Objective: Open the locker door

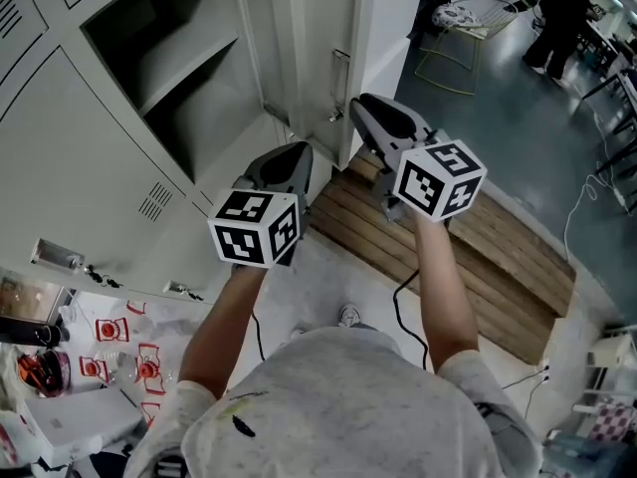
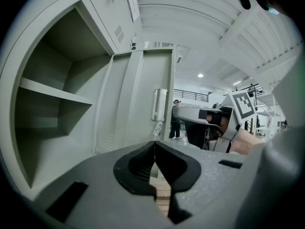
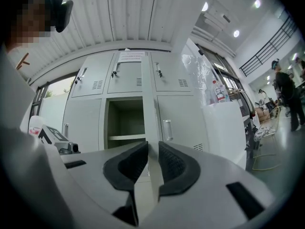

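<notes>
The grey locker (image 1: 189, 78) stands open, its two-shelf inside bare. Its door (image 1: 323, 58) is swung out, and its handle (image 1: 339, 83) shows. In the left gripper view the door (image 2: 143, 99) and handle (image 2: 159, 105) lie straight ahead, a short way off. My left gripper (image 1: 297, 157) (image 2: 155, 144) is shut and empty, level with the open compartment. My right gripper (image 1: 366, 110) (image 3: 152, 149) hangs beside the door's free edge with a narrow gap between its jaws and nothing in it. The right gripper view faces the open compartment (image 3: 125, 120) from a distance. Neither gripper touches the locker.
Closed locker doors (image 3: 178, 123) surround the open one. A wooden slatted platform (image 1: 468, 267) lies on the floor below my right gripper. A cluttered table (image 1: 70, 386) is at the lower left. A wire chair (image 1: 478, 18) and a person (image 1: 557, 18) are far off at the upper right.
</notes>
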`<state>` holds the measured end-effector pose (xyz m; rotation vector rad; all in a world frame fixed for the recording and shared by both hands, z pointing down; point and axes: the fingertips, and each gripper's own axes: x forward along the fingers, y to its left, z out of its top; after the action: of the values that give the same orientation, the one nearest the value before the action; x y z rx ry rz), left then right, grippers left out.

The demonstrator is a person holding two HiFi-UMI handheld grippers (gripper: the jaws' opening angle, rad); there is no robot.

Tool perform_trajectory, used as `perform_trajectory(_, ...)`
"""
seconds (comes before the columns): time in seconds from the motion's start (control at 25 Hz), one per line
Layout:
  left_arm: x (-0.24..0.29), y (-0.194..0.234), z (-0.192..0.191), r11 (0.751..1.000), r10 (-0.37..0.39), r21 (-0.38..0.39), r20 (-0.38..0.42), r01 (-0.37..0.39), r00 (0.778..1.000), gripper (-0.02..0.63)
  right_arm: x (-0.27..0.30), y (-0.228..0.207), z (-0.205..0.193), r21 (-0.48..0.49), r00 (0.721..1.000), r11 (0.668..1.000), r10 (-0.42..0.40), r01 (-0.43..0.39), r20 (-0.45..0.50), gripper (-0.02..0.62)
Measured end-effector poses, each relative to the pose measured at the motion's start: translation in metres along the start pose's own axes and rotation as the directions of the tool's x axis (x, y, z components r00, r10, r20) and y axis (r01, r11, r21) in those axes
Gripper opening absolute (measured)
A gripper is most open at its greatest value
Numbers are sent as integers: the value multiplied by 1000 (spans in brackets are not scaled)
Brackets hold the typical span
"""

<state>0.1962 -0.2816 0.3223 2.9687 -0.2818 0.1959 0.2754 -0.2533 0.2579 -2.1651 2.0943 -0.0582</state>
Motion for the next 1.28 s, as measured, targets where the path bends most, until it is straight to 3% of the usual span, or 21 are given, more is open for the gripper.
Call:
perform_trajectory(0.12, 8, -2, 2, 1000, -1, 3, 0, 1, 1000, 8, 0, -11, 2, 6, 1000, 1000, -10, 10, 3, 61)
perform_trajectory(0.2, 13, -2, 3, 1000, -1, 4, 2, 1, 1000, 8, 1, -19, 3, -1, 999, 999, -34, 34, 9, 11)
perform_trajectory(1.28, 60, 15, 10, 999, 39, 12, -1, -39, 999, 7, 23, -108, 11, 28, 991, 991, -131, 130, 39, 11)
